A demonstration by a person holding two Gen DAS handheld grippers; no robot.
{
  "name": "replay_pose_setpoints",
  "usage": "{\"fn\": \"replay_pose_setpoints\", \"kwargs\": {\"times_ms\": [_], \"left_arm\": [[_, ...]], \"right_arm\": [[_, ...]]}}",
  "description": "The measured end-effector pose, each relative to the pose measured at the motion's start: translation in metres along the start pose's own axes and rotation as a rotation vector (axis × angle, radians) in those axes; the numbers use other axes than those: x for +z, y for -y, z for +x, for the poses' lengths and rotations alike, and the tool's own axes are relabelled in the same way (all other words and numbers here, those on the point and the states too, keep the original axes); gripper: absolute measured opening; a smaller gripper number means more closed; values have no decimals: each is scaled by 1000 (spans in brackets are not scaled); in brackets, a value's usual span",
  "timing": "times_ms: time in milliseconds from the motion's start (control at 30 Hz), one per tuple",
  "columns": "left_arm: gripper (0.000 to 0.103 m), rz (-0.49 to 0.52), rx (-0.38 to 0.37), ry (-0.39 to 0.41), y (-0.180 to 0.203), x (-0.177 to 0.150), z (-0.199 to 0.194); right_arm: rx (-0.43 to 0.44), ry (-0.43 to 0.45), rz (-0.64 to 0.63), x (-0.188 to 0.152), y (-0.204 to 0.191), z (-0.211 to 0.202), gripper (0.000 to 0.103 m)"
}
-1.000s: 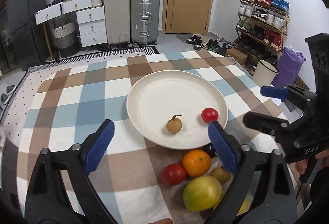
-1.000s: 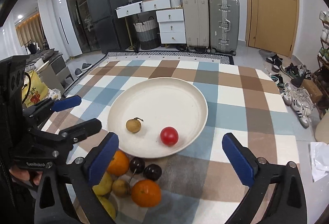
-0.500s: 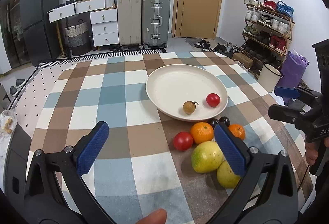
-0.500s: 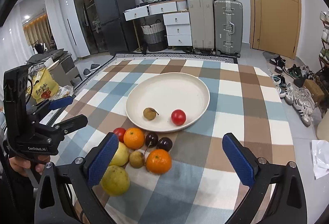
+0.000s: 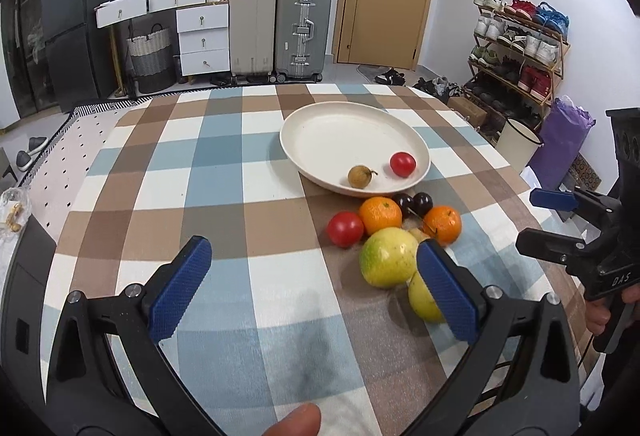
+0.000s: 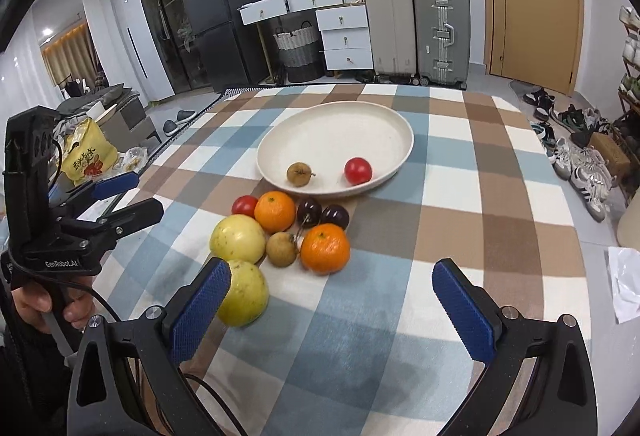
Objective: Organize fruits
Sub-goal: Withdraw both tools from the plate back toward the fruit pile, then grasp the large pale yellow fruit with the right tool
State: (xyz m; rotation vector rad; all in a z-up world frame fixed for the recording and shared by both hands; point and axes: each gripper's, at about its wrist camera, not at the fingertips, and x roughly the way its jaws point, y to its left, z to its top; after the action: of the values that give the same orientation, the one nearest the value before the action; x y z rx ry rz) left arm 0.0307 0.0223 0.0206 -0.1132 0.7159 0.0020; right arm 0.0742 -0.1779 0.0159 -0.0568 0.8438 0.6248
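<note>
Left gripper (image 5: 314,286) held low over checked tablecloth (image 5: 200,164), jaws wide apart, nothing between; thumb tip at bottom edge. Right gripper (image 6: 330,306) likewise spread, empty, hovering near fruit pile. Cream plate (image 6: 320,132) holding longan (image 6: 299,174) and cherry tomato (image 6: 358,170). Beside plate on cloth: oranges (image 6: 275,211), dark cherries (image 6: 309,211), tomato (image 6: 245,205), yellow-green fruits (image 6: 237,238). Readable: "GenRobot.AI" on left gripper body, "DAS" on right.

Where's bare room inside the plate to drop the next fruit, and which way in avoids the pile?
The plate is bare across its far and middle parts; only the longan and the small tomato sit near its front rim. The cloth right of the plate is open. It is crowded just in front, around the oranges and cherries.
</note>
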Motion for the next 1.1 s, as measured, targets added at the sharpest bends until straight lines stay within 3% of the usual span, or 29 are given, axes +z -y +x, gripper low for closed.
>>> {"fn": "replay_pose_setpoints", "kwargs": {"times_ms": [1100], "left_arm": [[102, -19, 5, -54, 4, -36, 10]], "right_arm": [[86, -104, -40, -29, -44, 44, 101]]}}
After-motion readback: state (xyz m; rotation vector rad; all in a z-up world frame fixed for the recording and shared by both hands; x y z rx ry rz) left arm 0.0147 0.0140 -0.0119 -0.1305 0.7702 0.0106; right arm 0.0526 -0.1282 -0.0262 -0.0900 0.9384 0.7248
